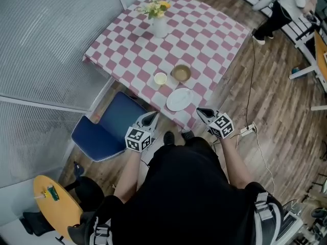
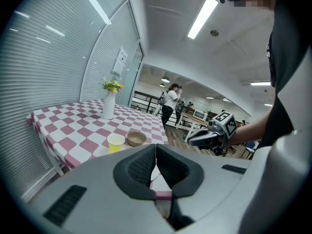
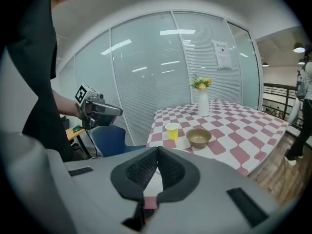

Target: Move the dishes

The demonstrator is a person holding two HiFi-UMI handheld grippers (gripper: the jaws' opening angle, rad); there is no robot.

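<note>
Three dishes sit at the near edge of a table with a pink-and-white checked cloth (image 1: 204, 40): a white plate (image 1: 179, 99), a brown bowl (image 1: 181, 73) (image 2: 136, 138) (image 3: 198, 137) and a small yellow cup (image 1: 160, 78) (image 2: 115, 143) (image 3: 172, 130). My left gripper (image 1: 149, 118) (image 2: 156, 147) hovers just short of the table edge, left of the plate. On the plate's right hangs my right gripper (image 1: 203, 113) (image 3: 158, 151). Both are shut with nothing between their jaws and touch no dish.
A white vase with flowers (image 1: 159, 22) (image 3: 203, 103) stands farther back on the table. A blue chair (image 1: 110, 126) is tucked at the table's left corner, under my left gripper. A small round yellow table (image 1: 53, 200) is at lower left. A person (image 1: 283, 6) stands far off.
</note>
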